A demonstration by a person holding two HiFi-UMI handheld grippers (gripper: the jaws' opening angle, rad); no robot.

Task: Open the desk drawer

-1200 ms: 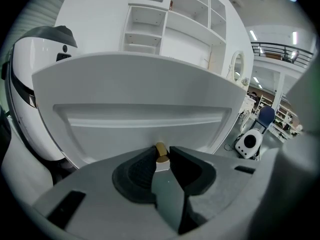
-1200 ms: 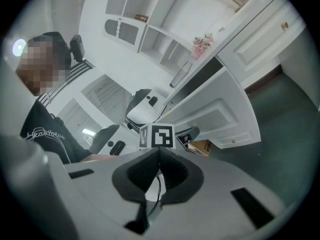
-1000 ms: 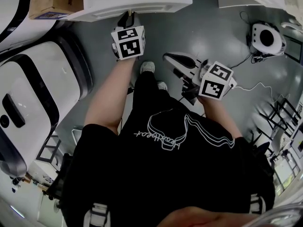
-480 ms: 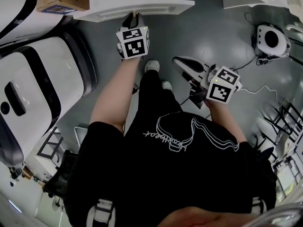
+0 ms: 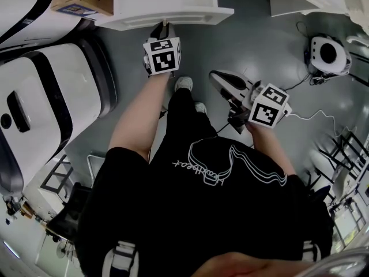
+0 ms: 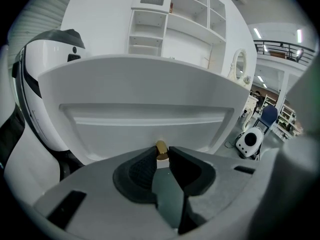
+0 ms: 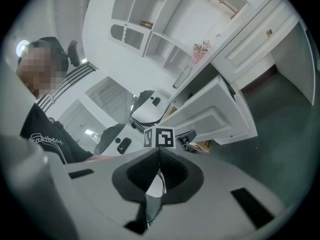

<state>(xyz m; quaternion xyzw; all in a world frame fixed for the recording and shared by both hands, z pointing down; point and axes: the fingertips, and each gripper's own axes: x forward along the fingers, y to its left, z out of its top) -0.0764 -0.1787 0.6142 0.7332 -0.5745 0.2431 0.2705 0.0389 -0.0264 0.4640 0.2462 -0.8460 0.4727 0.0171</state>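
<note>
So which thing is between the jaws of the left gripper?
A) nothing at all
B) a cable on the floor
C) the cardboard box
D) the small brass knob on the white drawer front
D: the left gripper view shows the brass knob between the closing jaws of the left gripper, right against the white drawer front.

Light: bright, even; ceiling strips glow up-right of the left claw, its jaws closing on a glinting knob.
Distortion: strong fisheye, dark corners.
Focus: claw body nearest the lens soft; background beyond it perhaps slightly hazy.
</note>
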